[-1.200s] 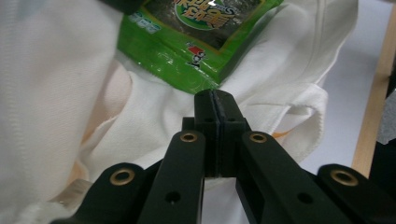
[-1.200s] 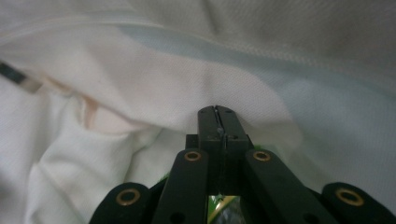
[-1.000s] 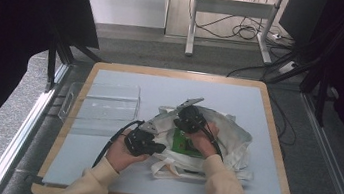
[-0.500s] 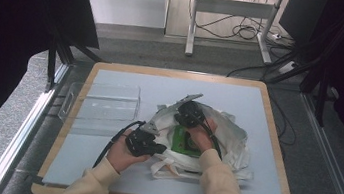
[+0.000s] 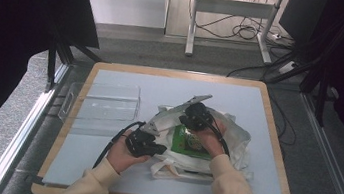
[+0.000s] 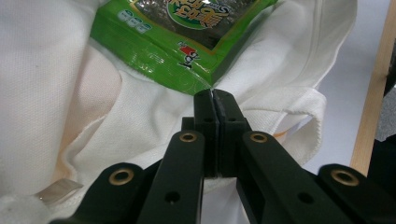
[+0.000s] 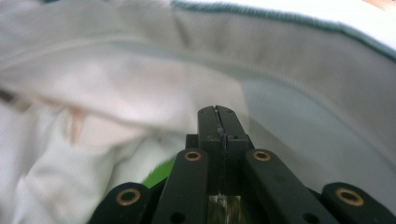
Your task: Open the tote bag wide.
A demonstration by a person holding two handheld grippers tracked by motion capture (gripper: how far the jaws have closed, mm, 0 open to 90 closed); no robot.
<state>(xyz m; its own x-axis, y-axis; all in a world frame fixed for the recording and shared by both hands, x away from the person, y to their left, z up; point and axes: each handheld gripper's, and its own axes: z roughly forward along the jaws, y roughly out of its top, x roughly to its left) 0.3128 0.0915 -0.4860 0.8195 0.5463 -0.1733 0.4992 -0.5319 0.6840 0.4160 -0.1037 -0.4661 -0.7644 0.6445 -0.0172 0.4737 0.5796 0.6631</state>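
Note:
A white cloth bag (image 5: 235, 135) lies on the blue mat with a green snack packet (image 5: 189, 142) in its mouth. My left gripper (image 5: 146, 144) rests at the bag's left edge. In the left gripper view its jaws (image 6: 213, 95) are shut, pinching a fold of the bag's cloth (image 6: 140, 126) just below the packet's corner (image 6: 187, 65). My right gripper (image 5: 198, 115) hovers over the bag's mouth above the packet. In the right gripper view its jaws (image 7: 217, 111) are shut, pointing into the bag's blurred inside (image 7: 116, 93), with nothing showing between the tips and a bit of green (image 7: 159, 173) below.
A clear plastic tray (image 5: 103, 105) stands left of the bag. The mat lies on a wooden-edged board (image 5: 178, 73). The bag's loose handles (image 5: 165, 169) trail toward the front edge. Bare mat shows at the back and front left.
My right hand has lifted a little and shifted slightly right over the bag. The left gripper, bag and packet have stayed put.

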